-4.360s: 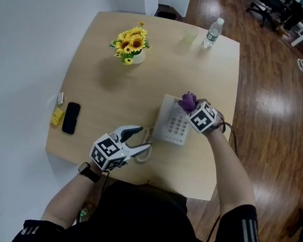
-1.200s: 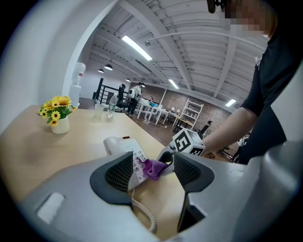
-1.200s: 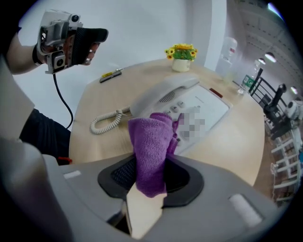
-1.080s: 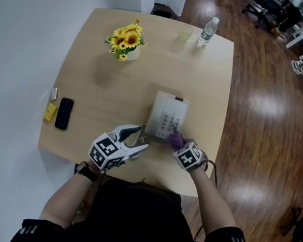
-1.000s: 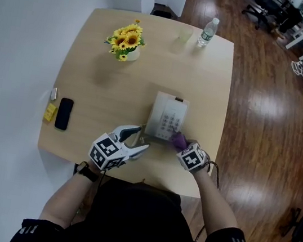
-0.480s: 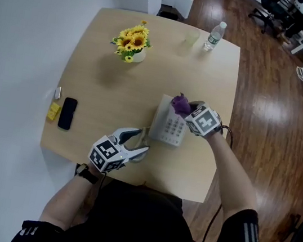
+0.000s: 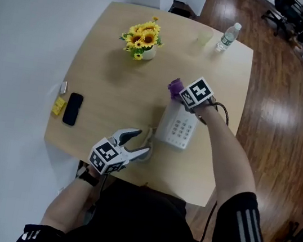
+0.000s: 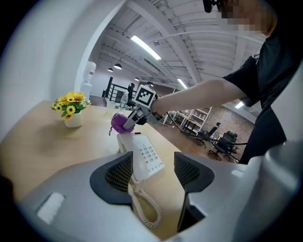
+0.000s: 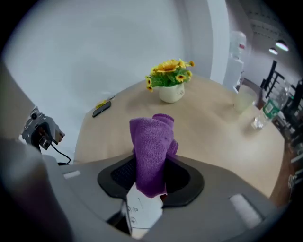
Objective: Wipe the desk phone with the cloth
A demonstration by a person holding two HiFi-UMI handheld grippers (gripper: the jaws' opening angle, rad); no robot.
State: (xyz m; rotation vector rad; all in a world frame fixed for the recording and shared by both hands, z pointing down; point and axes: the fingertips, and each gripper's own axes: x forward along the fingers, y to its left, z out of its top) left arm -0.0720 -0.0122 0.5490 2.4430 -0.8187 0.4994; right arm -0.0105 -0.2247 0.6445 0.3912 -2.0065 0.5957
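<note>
Now your right gripper [image 7: 176, 89] is clamped on the purple cloth [image 9: 150, 142], just past the desk phone's [image 7: 180, 129] far end; a second ago it was at the near end. On your left gripper [image 7: 139, 143] the jaws stand apart by the coiled cord [image 8: 145, 208], holding nothing, so the phone, near the table's [image 7: 106, 82] front edge, may slide on the return stroke.

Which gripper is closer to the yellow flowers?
Right. The right gripper, holding the purple cloth, is over the phone's far end, toward the flowers. The left gripper sits near the table's front edge, open.
</note>
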